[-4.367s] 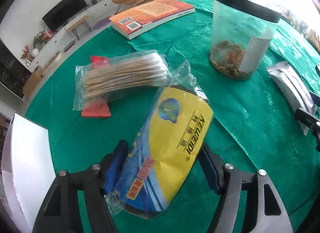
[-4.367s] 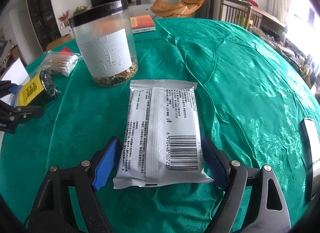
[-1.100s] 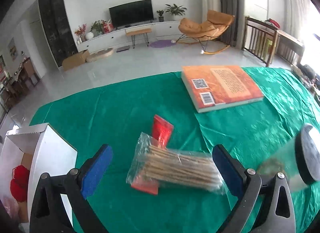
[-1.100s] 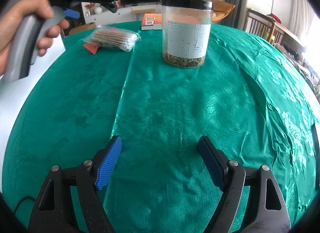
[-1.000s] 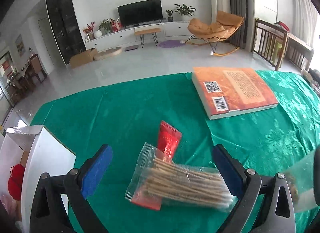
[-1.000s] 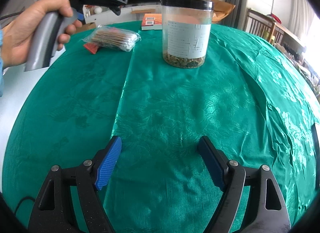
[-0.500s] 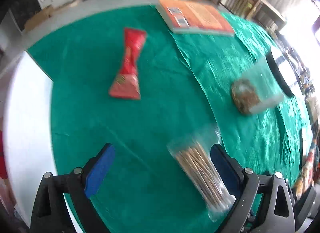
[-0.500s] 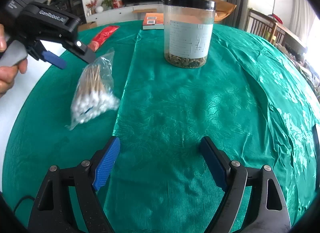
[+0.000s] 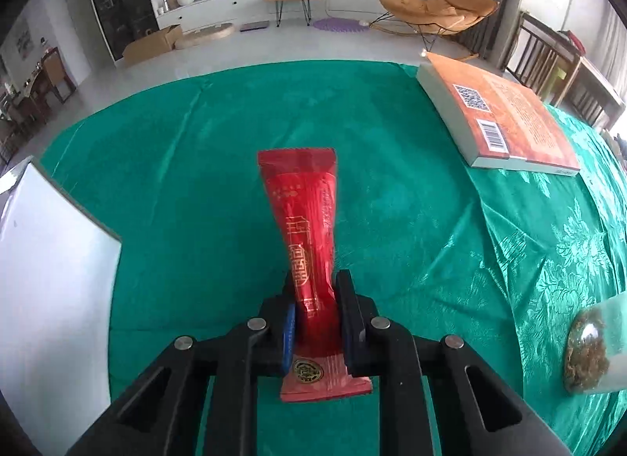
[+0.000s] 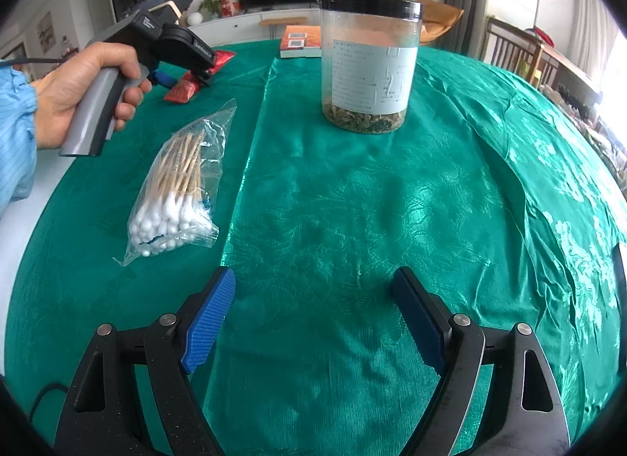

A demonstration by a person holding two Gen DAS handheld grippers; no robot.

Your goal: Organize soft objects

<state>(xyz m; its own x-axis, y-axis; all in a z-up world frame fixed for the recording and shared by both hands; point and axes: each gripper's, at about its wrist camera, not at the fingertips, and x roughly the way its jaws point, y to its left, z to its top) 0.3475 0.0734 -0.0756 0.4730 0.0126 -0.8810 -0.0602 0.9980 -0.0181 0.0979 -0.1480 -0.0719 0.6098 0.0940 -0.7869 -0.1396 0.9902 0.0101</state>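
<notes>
Pinching red sachet (image 9: 309, 236) in left gripper (image 9: 316, 322), right gripper (image 10: 317, 322) spread, green tablecloth (image 10: 352, 197), living room behind

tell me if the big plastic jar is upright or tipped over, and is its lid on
Upright, lid on. In the right wrist view the clear jar stands on the green tablecloth, with its black lid seated on top.

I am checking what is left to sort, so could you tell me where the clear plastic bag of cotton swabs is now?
In the right wrist view, the clear plastic bag of cotton swabs lies on the green tablecloth, left of centre, ahead of the open right gripper.
</notes>
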